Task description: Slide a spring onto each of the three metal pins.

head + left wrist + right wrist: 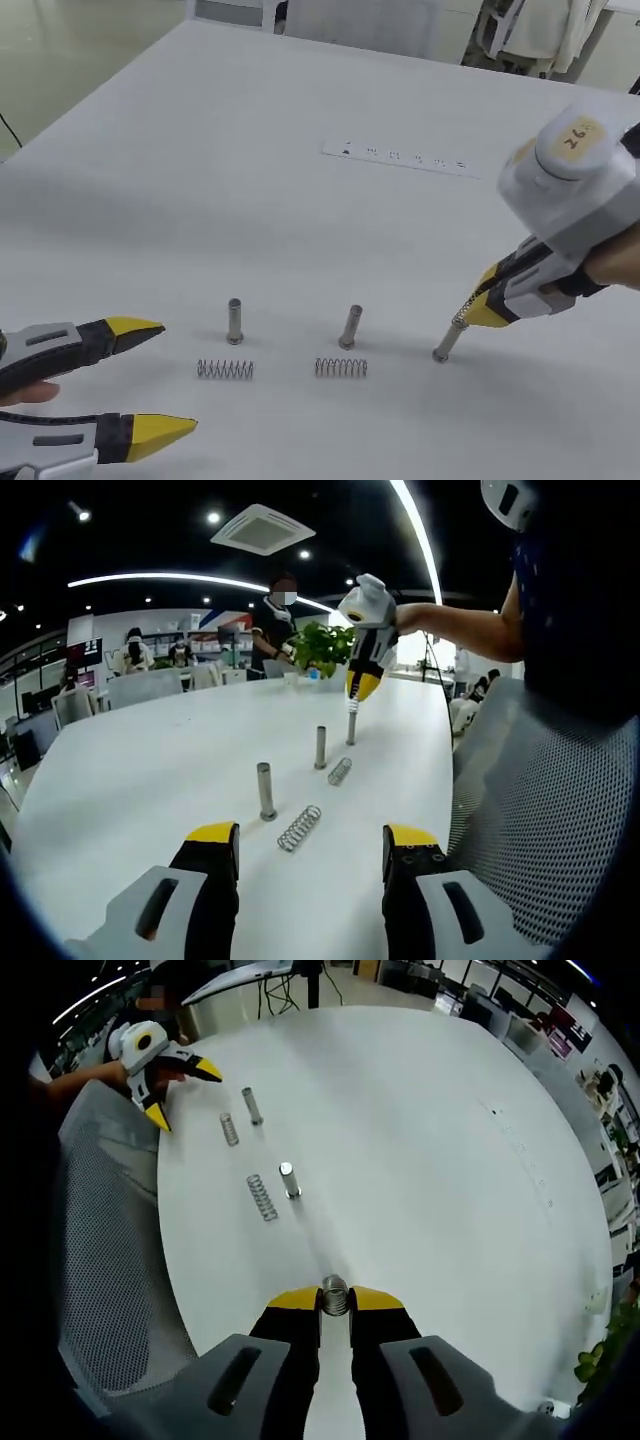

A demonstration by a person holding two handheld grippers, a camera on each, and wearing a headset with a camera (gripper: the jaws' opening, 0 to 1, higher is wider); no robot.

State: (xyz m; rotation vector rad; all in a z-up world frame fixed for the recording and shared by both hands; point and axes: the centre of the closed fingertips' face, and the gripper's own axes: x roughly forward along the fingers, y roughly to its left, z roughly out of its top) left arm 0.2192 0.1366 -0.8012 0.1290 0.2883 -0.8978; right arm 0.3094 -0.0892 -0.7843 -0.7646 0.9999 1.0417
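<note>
Three pins stand in a row across the table (300, 230): left pin (234, 321), middle pin (350, 327), right pin (447, 340). One spring (225, 369) lies just near of the left pin, and a second spring (341, 367) lies just near of the middle pin. A third spring (466, 308) sits over the right pin's top, between the jaws of the right gripper (478, 305). The left gripper (178, 378) is at the near left, and a socket strip (400, 157) lies far behind the row.

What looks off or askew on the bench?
Nothing stands out, no damage visible. The left pin and middle pin stand upright, left spring and middle spring flat beside them. The right hand-held gripper holds the third spring at the right pin's top.
</note>
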